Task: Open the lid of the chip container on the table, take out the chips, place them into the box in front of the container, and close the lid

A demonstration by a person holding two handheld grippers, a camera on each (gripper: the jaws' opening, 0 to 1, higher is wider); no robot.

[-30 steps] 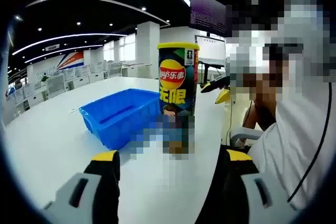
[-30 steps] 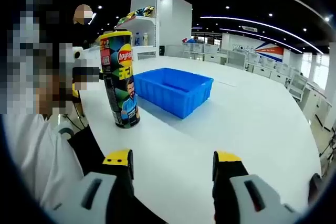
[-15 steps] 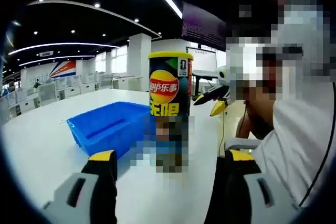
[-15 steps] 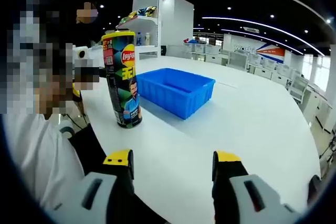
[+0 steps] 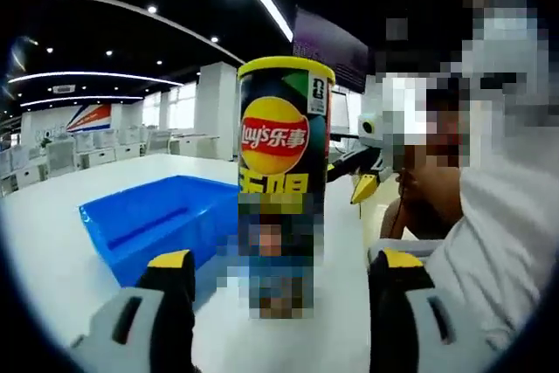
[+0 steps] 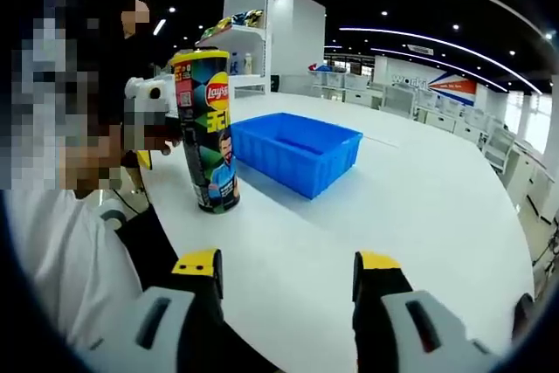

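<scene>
A tall dark chip can (image 5: 281, 146) with a yellow lid (image 5: 286, 67) stands upright on the white table, close ahead of my left gripper (image 5: 279, 272), whose jaws are open on either side of its base without touching it. The blue box (image 5: 148, 220) lies just left of the can. In the right gripper view the same can (image 6: 208, 128) stands at the left with the blue box (image 6: 301, 150) to its right. My right gripper (image 6: 286, 272) is open over bare table, well short of the can.
A person in a white shirt (image 6: 61, 259) sits at the table's edge (image 6: 144, 189) beside the can. The left gripper's body (image 6: 144, 93) shows behind the can. Shelving (image 6: 236, 41) and rows of desks stand far behind. White tabletop (image 6: 410, 207) spreads to the right.
My left gripper has moved toward the can, which now looms larger between its jaws. The right gripper has barely shifted, and the can and box stay put.
</scene>
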